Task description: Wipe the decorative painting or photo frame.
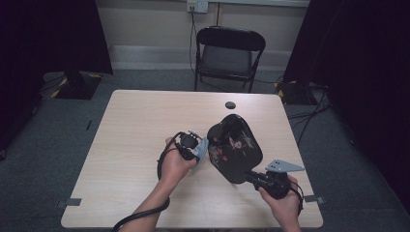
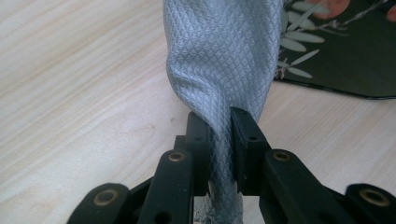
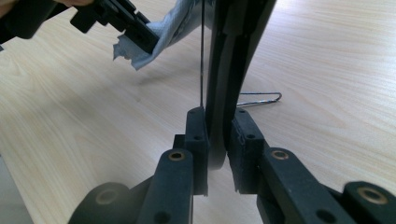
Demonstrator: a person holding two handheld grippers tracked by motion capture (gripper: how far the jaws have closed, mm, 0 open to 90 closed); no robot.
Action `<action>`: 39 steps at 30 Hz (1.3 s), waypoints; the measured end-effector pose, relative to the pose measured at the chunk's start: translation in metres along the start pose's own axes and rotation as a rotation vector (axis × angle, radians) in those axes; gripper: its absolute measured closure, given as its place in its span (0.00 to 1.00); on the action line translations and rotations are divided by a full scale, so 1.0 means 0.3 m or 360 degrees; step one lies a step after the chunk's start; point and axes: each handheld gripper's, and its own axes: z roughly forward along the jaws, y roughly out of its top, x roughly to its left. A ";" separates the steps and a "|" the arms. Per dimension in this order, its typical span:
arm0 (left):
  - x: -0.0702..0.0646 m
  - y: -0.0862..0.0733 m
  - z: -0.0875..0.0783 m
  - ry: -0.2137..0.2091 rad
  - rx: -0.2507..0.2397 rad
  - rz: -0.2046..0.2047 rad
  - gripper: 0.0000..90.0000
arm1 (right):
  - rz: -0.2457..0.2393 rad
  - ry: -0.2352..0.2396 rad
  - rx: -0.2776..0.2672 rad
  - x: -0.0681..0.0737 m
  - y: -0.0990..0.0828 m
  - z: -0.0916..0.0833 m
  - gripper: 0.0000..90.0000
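The left gripper (image 1: 197,147) is closed tight on a grey cloth (image 2: 224,60), and the cloth is squeezed between its two black jaws. The cloth hangs in a bunch and its far end is right up against the black tray (image 1: 235,147). I think it touches the tray's painted face, but the cloth hides the spot. The right gripper (image 1: 251,176) is closed on the near edge of the tray, with the thin rim pinched between its jaws. The tray is tilted up on its edge over the middle of the bench (image 1: 140,121), a bit to the right side. It is shiny black with red flowers and pale leaves painted on it. In the right gripper view the tray (image 3: 233,56) stands almost straight up, and the left gripper (image 3: 140,35) with the cloth (image 3: 163,35) is just beside it. A black folding chair (image 1: 228,55) stands past the far end of the bench.
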 end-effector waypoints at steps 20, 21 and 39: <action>-0.030 -0.040 0.056 -0.0040 0.0135 0.0051 0.88 | 0.0002 0.0006 -0.0008 -0.002 -0.003 0.001 0.88; -0.030 -0.043 0.057 -0.0046 0.0131 0.0043 0.88 | 0.0003 0.0008 -0.0007 -0.002 -0.002 0.001 0.88; 0.050 -0.003 0.008 0.0095 0.0021 -0.0111 0.88 | -0.0001 0.0017 -0.0006 -0.004 0.001 0.003 0.88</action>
